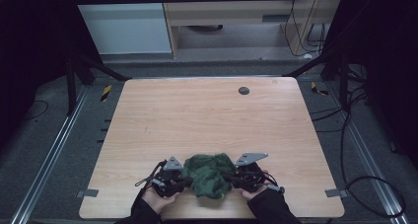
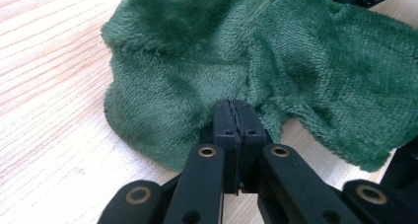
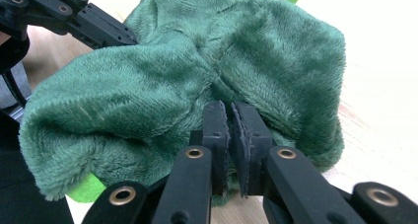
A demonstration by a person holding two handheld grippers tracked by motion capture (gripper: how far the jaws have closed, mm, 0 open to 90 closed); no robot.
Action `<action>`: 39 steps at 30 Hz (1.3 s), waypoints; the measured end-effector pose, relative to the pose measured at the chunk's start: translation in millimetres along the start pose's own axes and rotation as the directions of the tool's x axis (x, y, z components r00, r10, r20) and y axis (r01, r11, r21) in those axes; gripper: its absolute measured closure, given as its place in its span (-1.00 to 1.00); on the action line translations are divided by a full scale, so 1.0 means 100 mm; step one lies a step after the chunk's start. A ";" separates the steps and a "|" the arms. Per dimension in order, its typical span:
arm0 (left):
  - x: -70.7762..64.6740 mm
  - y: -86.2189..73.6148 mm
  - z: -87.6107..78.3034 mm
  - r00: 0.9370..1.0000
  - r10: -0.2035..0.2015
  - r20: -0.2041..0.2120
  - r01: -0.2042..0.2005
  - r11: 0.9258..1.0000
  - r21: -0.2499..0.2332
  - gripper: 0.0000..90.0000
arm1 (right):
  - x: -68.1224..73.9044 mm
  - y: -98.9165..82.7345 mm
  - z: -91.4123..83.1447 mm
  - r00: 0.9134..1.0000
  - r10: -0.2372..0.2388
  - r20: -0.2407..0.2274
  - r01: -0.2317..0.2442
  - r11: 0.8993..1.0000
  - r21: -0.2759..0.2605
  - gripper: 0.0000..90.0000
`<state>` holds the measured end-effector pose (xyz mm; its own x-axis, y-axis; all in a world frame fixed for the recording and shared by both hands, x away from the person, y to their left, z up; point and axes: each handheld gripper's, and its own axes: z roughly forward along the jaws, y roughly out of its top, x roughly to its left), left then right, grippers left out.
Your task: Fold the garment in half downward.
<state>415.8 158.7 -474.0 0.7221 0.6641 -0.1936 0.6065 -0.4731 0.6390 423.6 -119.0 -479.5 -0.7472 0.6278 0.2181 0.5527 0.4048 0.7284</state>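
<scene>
A plush green cloth (image 1: 209, 174) lies crumpled at the near edge of the wooden table (image 1: 207, 110), between my two grippers. My left gripper (image 1: 186, 182) comes in from the cloth's left. In the left gripper view its pads (image 2: 235, 105) are pressed together and pinch the edge of the green cloth (image 2: 197, 51). My right gripper (image 1: 235, 178) comes in from the cloth's right. Its pads (image 3: 229, 108) stand a thin slit apart, and a fold of the green cloth (image 3: 172, 76) is gathered at their tips. A lighter green patch (image 3: 86, 189) shows under the cloth.
A person's hands (image 1: 157, 200) hold both grippers at the table's front edge. A round dark grommet (image 1: 243, 90) sits near the far edge. Cables (image 1: 367, 184) trail on the floor to the right. Metal rails run along both sides of the table.
</scene>
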 end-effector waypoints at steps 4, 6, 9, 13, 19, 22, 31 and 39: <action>0.03 0.02 -0.06 1.000 -0.009 -0.011 0.009 1.000 -0.025 0.96 | -0.01 0.01 -0.02 1.000 0.002 0.001 -0.002 1.000 -0.011 0.82; 0.07 0.04 -0.12 1.000 -0.014 -0.028 0.013 0.999 -0.045 0.94 | -0.01 0.03 -0.05 1.000 0.001 -0.001 -0.001 1.000 -0.025 0.79; 0.15 0.05 -0.21 0.998 -0.031 -0.047 0.028 0.997 -0.075 0.90 | -0.02 0.05 -0.11 1.000 0.002 0.016 -0.001 0.998 -0.061 0.76; 0.25 0.06 -0.30 0.995 -0.065 -0.076 0.057 0.993 -0.106 0.81 | -0.08 0.08 -0.22 0.998 0.017 0.054 -0.010 0.993 -0.119 0.68; 0.43 0.01 -0.41 0.985 -0.116 -0.127 0.098 0.985 -0.144 0.60 | -0.22 0.07 -0.34 0.988 0.046 0.151 -0.023 0.988 -0.150 0.54; 0.54 -0.03 -0.46 0.978 -0.143 -0.152 0.119 0.980 -0.161 0.48 | -0.29 0.05 -0.38 0.982 0.066 0.179 -0.038 0.987 -0.155 0.46; 0.76 -0.15 -0.53 0.957 -0.182 -0.228 0.141 0.973 -0.185 0.09 | -0.50 0.00 -0.50 0.955 0.135 0.265 -0.091 0.981 -0.171 0.14; 0.90 -0.23 -0.54 0.945 -0.189 -0.268 0.142 0.972 -0.185 -0.11 | -0.69 -0.08 -0.54 0.931 0.179 0.317 -0.134 0.978 -0.161 -0.10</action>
<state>448.9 261.0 -465.8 0.4779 0.8723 -0.1040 0.6311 -0.2586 0.7313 450.8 -201.3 -465.9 -0.4799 0.8679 0.1280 0.5809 0.2050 0.7877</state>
